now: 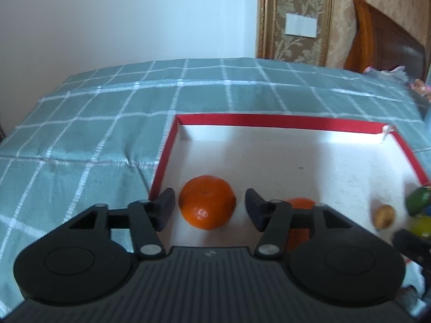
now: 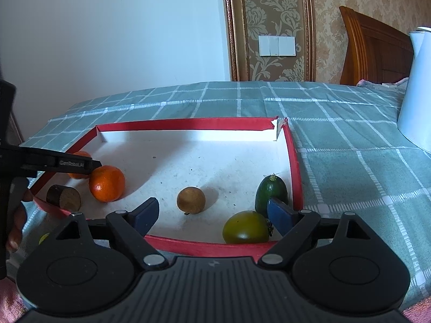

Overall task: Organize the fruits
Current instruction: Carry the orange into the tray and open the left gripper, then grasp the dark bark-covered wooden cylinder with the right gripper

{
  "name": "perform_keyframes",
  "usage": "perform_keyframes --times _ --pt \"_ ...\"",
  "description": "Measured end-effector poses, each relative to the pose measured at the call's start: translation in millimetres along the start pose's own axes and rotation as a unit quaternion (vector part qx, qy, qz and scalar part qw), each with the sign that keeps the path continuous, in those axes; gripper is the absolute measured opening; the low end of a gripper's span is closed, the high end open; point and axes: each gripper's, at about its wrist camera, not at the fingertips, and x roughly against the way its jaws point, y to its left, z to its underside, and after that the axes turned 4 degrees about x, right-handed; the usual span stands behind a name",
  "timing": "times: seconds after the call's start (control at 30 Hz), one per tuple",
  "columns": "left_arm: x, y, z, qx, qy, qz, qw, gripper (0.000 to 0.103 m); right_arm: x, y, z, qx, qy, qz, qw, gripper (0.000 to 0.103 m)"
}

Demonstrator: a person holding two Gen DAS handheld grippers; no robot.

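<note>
A shallow red-rimmed box (image 1: 274, 120) (image 2: 188, 123) with a white floor lies on the bed. In the left wrist view my left gripper (image 1: 209, 210) is open, its jaws on either side of an orange (image 1: 207, 202) in the box's near left corner. A second orange (image 1: 299, 204) is partly hidden behind its right finger. In the right wrist view my right gripper (image 2: 212, 215) is open and empty above the box's near rim. Inside lie an orange (image 2: 107, 183), a brown round fruit (image 2: 190, 200), a dark green fruit (image 2: 270, 192) and a yellow-green fruit (image 2: 245, 227).
A green checked bedspread (image 2: 350, 167) covers the bed. A dark wooden cylinder (image 2: 63, 197) rests on the box's left rim. A white kettle (image 2: 417, 94) stands at the right. A wooden headboard (image 2: 377, 48) and wall are behind.
</note>
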Motion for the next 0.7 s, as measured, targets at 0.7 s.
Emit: perform_keyframes --times 0.7 --pt "107 23 101 0.028 -0.091 0.003 0.9955 0.097 35 -9 13 -0.008 -0.031 -0.034 0.999 0.088"
